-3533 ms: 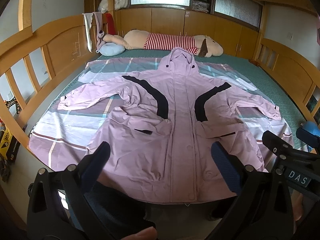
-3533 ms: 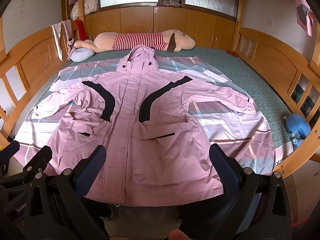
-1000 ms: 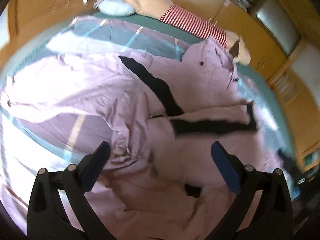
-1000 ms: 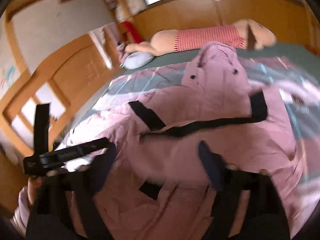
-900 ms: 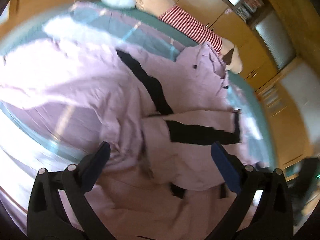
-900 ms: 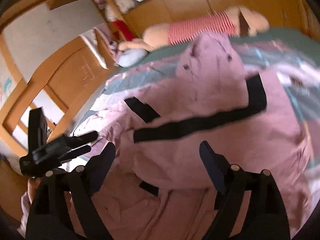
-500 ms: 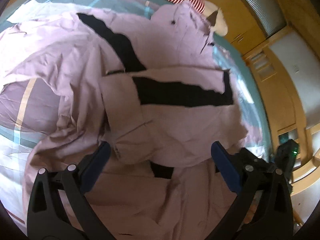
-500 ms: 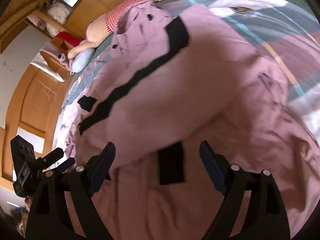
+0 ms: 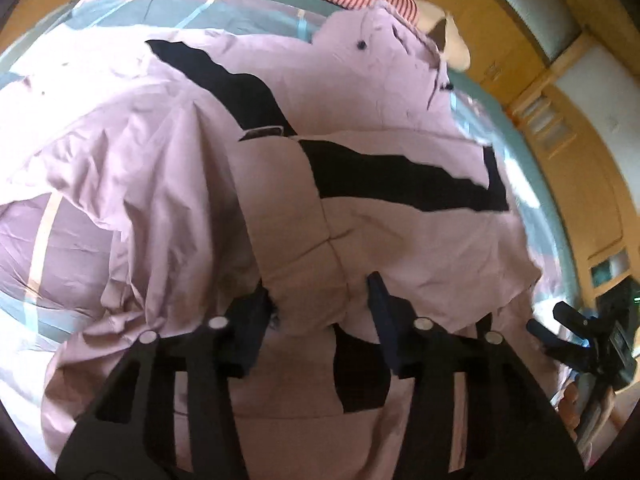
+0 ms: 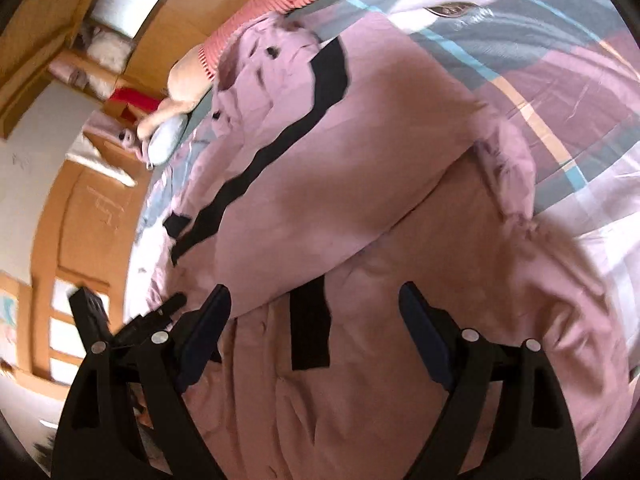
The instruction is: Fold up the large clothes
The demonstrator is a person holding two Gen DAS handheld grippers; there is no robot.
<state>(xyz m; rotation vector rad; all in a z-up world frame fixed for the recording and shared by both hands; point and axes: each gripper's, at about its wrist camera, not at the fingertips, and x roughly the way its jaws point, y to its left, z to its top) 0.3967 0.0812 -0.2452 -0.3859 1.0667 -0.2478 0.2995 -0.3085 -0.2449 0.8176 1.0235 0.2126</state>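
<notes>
One pink jacket (image 9: 224, 184) lies spread on the bed (image 9: 192, 4), its right sleeve folded across the chest. The left gripper (image 9: 318, 300) has just narrowed onto that cuff, apparently pinching it; the right gripper (image 10: 314, 320) stands wide and empty. Two grippers counted. The cuff should be laid flat before release.

both wrist views close over jacket (image 9: 200, 184)

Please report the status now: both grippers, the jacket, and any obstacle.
Left gripper closing on jacket fold. Right gripper open above it. One side folded across. No obstacle.
</notes>
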